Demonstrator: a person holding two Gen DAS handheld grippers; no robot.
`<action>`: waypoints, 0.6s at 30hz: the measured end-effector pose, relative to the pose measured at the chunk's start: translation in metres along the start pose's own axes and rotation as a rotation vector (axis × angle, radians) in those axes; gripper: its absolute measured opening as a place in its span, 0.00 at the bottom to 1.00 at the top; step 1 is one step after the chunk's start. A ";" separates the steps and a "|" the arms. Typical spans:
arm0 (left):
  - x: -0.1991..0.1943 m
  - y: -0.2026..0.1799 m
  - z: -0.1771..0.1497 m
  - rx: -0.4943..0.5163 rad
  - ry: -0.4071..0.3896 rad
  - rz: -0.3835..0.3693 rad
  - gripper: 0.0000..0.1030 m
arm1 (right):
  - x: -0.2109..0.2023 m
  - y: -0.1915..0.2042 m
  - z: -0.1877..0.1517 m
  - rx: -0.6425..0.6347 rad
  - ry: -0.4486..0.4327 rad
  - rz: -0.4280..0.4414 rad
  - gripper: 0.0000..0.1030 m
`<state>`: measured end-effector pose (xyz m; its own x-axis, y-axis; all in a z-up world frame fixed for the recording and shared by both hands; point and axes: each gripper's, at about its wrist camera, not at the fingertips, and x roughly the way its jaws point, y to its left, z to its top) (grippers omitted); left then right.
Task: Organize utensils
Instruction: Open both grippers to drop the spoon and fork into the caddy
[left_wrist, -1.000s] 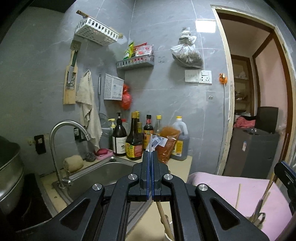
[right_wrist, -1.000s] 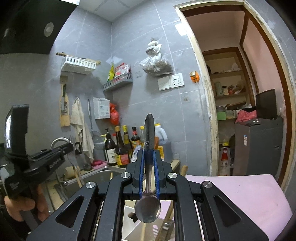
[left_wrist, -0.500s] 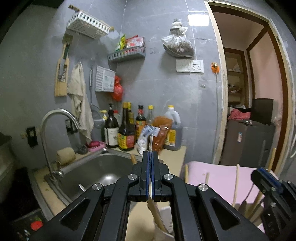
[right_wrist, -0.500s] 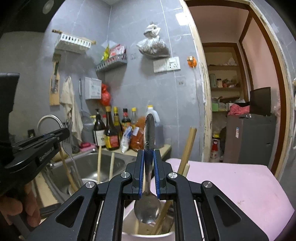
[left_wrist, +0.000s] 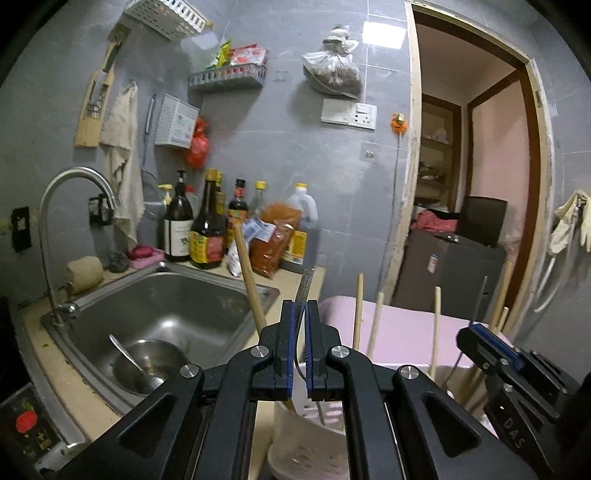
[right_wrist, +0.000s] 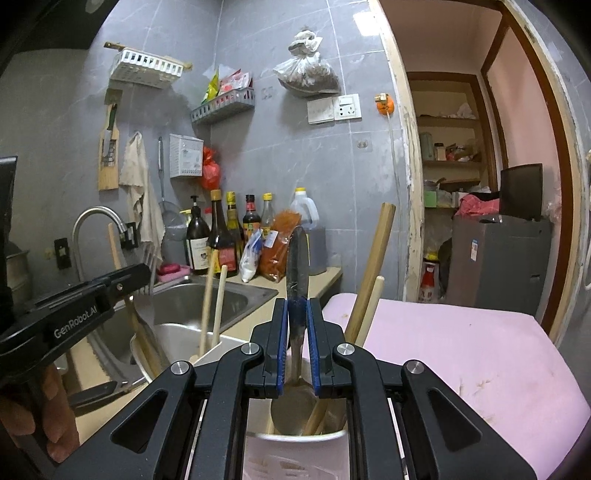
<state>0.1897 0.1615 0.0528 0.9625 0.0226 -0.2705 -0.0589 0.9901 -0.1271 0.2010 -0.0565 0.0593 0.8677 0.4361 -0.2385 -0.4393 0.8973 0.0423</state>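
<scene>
Spoon (right_wrist: 297, 291) stands upright, bowl down, clamped in right tongs (right_wrist: 297, 317); left tongs (left_wrist: 300, 325) pinch a thin flat handle (left_wrist: 305, 291).

Grey marbled wall tiles (left_wrist: 280, 155) back a dull steel sink (left_wrist: 166, 310). A pale pink cloth-covered surface (right_wrist: 461, 350) lies beside a white plastic slotted utensil holder (left_wrist: 310, 443) of tan wooden sticks (right_wrist: 369, 266). The black grippers carry blue pads (right_wrist: 282, 332). A pink soap dish (left_wrist: 146, 254) holds something red, possibly soap. Dark brown bottles (left_wrist: 207, 232) have yellow-red labels.
</scene>
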 end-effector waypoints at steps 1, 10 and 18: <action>0.000 0.001 0.000 -0.006 0.007 -0.011 0.03 | 0.000 0.000 0.000 0.001 0.004 0.004 0.08; -0.010 0.009 0.005 -0.071 0.041 -0.091 0.06 | -0.003 -0.001 -0.002 0.006 0.009 0.023 0.16; -0.021 0.010 0.015 -0.101 0.018 -0.125 0.11 | -0.018 0.000 0.002 -0.009 -0.049 0.022 0.22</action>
<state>0.1725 0.1730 0.0711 0.9590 -0.1037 -0.2637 0.0340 0.9660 -0.2562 0.1855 -0.0645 0.0655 0.8679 0.4589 -0.1901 -0.4604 0.8869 0.0386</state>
